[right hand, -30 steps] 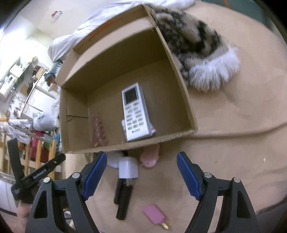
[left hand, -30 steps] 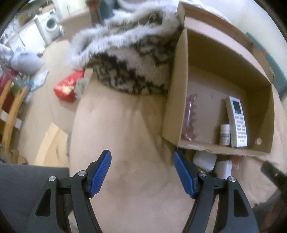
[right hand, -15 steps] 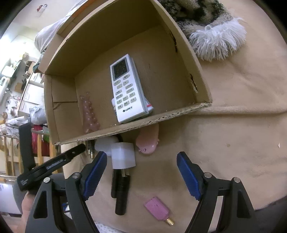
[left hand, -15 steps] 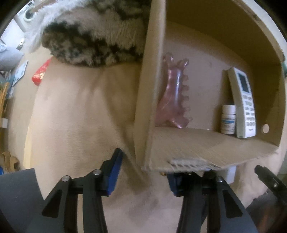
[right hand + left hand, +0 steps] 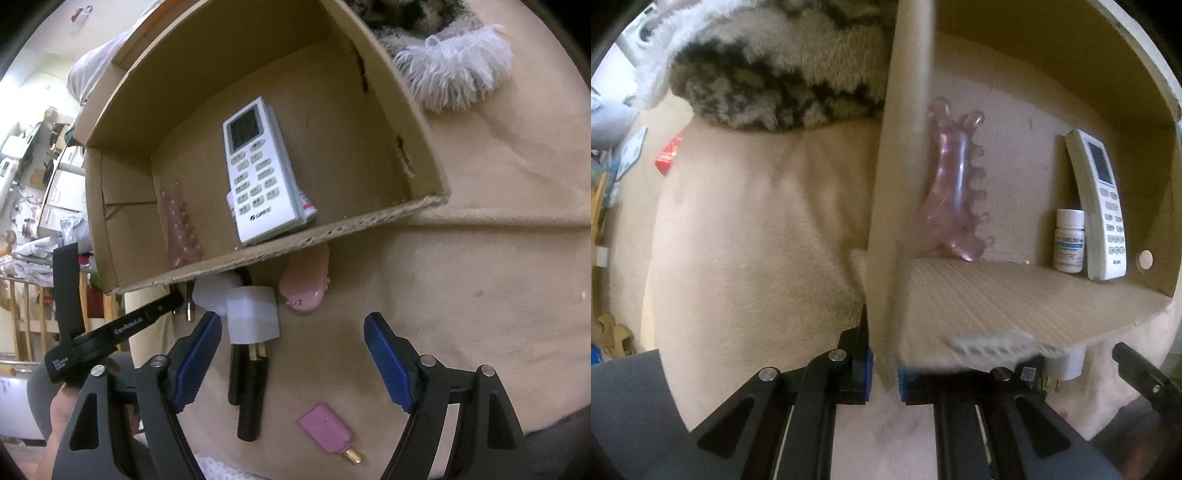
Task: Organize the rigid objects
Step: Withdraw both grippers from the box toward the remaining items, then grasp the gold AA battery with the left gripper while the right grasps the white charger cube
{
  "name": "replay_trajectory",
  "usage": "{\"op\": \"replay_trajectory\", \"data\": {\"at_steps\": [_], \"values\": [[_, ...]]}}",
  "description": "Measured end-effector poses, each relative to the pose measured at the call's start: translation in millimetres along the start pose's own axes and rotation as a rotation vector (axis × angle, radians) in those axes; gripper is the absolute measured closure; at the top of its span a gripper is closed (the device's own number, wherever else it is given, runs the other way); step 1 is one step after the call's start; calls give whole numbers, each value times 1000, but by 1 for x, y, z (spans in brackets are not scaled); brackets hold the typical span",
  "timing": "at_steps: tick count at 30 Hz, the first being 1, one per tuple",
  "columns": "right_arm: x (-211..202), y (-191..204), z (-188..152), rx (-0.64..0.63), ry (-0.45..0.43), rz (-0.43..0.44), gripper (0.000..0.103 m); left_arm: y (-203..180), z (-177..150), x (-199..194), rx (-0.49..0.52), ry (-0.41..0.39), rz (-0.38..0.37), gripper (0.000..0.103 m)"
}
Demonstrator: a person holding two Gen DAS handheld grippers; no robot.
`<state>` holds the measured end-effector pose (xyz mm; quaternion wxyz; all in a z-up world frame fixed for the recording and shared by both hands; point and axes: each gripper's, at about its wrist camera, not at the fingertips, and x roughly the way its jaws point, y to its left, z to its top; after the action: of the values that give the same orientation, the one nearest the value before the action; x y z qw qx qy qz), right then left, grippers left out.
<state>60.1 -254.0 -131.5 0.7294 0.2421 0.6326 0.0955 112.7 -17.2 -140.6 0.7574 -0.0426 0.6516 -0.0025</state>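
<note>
A cardboard box (image 5: pixel 1015 295) (image 5: pixel 351 229) lies on a beige blanket. It holds a white remote (image 5: pixel 1100 206) (image 5: pixel 262 177), a pink comb-like piece (image 5: pixel 955 184) (image 5: pixel 181 225) and a small white pill bottle (image 5: pixel 1068 240). My left gripper (image 5: pixel 883 369) is shut on the box's near corner wall. My right gripper (image 5: pixel 291 362) is open over loose items in front of the box: a white plug adapter (image 5: pixel 251 314), a black cylinder (image 5: pixel 249 391), a pink rounded object (image 5: pixel 306 280) half under the box edge, and a pink popsicle-shaped piece (image 5: pixel 327 432).
A fluffy leopard-print cushion (image 5: pixel 783 70) (image 5: pixel 450 62) lies against the box's far side. The left gripper's handle (image 5: pixel 96 332) shows at the left of the right wrist view. A red packet (image 5: pixel 668 155) lies on the floor beyond the blanket.
My left gripper moved forward to the box corner and closed on its wall. The box has tilted up toward the camera. My right gripper moved closer to the loose items.
</note>
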Motion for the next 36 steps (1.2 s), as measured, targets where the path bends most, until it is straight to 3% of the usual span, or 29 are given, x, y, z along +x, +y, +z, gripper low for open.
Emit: {"op": "replay_trajectory", "data": {"at_steps": [1, 3, 5, 6, 9, 11, 15, 19, 28, 36], "values": [[3, 2, 0, -1, 11, 17, 19, 2, 1, -4, -1, -7, 0, 93], [11, 4, 1, -9, 39, 38, 36, 1, -1, -11, -6, -24, 0, 93], [23, 12, 2, -31, 81, 51, 45, 0, -4, -16, -9, -35, 15, 94], [28, 17, 2, -45, 93, 53, 45, 0, -9, -17, -12, -36, 15, 94], [42, 32, 4, -89, 113, 19, 47, 4, -15, -24, -35, -33, -12, 94], [50, 37, 7, -106, 117, -14, 60, 9, -16, -27, -41, -41, -18, 94], [55, 41, 7, -153, 113, -94, 75, 23, -16, -34, -78, -35, -52, 94], [34, 39, 2, -163, 65, -56, 75, 50, -23, -40, -110, -40, -90, 94], [-6, 38, -16, -178, -22, -9, 75, 49, -48, -61, -76, -89, -52, 94], [-28, 46, -21, -218, -64, 29, 75, 37, -57, -87, -62, -131, -62, 94]]}}
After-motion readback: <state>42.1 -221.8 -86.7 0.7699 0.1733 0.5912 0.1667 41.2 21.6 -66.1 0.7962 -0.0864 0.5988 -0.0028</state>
